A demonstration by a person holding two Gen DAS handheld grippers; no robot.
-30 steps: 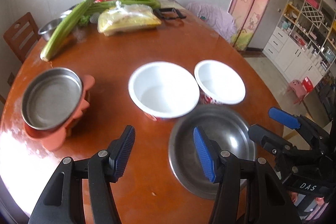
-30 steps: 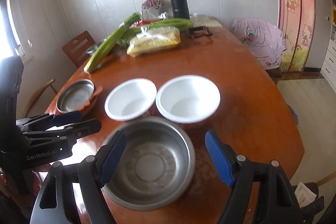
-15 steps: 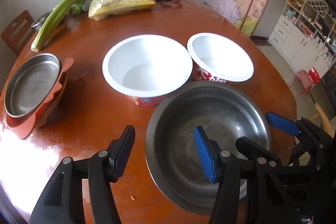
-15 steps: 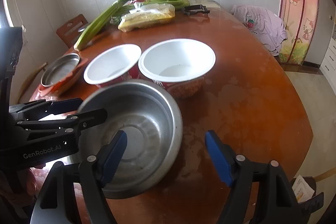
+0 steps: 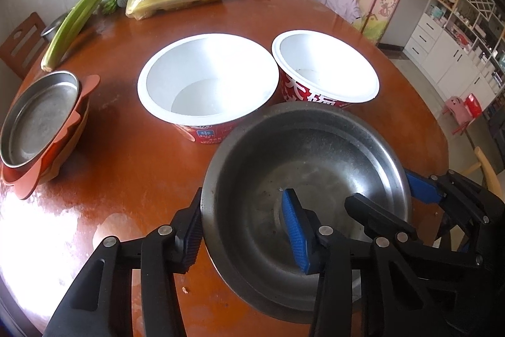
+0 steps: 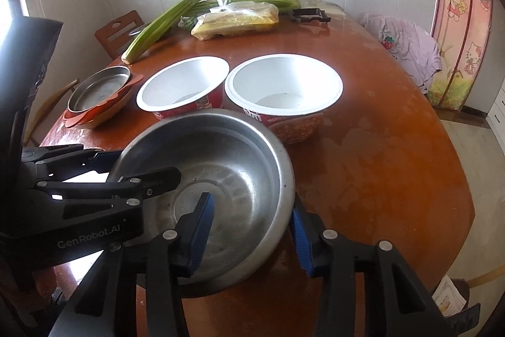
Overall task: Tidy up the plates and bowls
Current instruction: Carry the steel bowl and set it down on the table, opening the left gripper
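Both grippers have just been closing and are pinching the steel bowl (image 5: pixel 315 179): left gripper (image 5: pixel 246 229) is hiding its near wall, right gripper (image 6: pixel 251 229) its right rim.

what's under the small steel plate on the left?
The steel plate sits on stacked orange dishes, their rims showing beside it. How many, and anything between them, is covered.

My left tool (image 5: pixel 243 229) has just been closing and now straddles the near rim of the steel bowl (image 5: pixel 318 179) at six o'clock, one pad outside the wall, one inside. The right tool (image 5: pixel 391 195) clamps the rim at four o'clock. Two white paper bowls (image 5: pixel 208 81) (image 5: pixel 325 65) sit just beyond at twelve on the table (image 5: pixel 126 179).
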